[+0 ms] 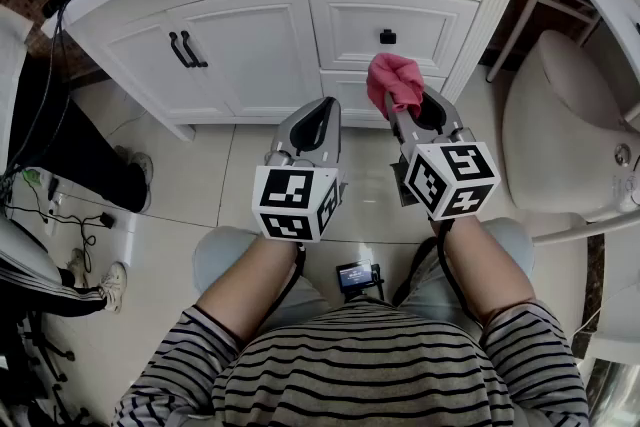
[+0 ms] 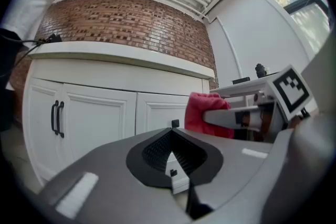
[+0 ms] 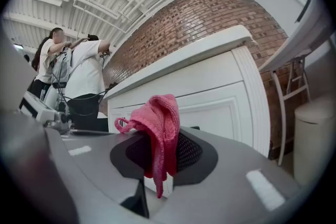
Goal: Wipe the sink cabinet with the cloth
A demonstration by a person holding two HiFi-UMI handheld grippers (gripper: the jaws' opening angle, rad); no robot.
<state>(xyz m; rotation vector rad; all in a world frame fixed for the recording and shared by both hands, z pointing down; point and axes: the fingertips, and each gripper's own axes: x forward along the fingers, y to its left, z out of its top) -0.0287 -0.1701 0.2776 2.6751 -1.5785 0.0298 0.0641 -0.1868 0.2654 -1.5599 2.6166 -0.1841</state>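
Though not yet touching the white panelled sink cabinet [image 1: 260,45], bunched pink knitted cloth [image 1: 393,80] clamped tight in right gripper [image 3: 157,149], presumably ready for wiping; left gripper [image 2: 170,157] closed on nothing, idle before the cabinet.

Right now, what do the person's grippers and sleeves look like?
The left gripper and right gripper are grey wedge shells with black ribbed pads; each carries a white cube with black square markers. The sleeves are dark-and-white striped.
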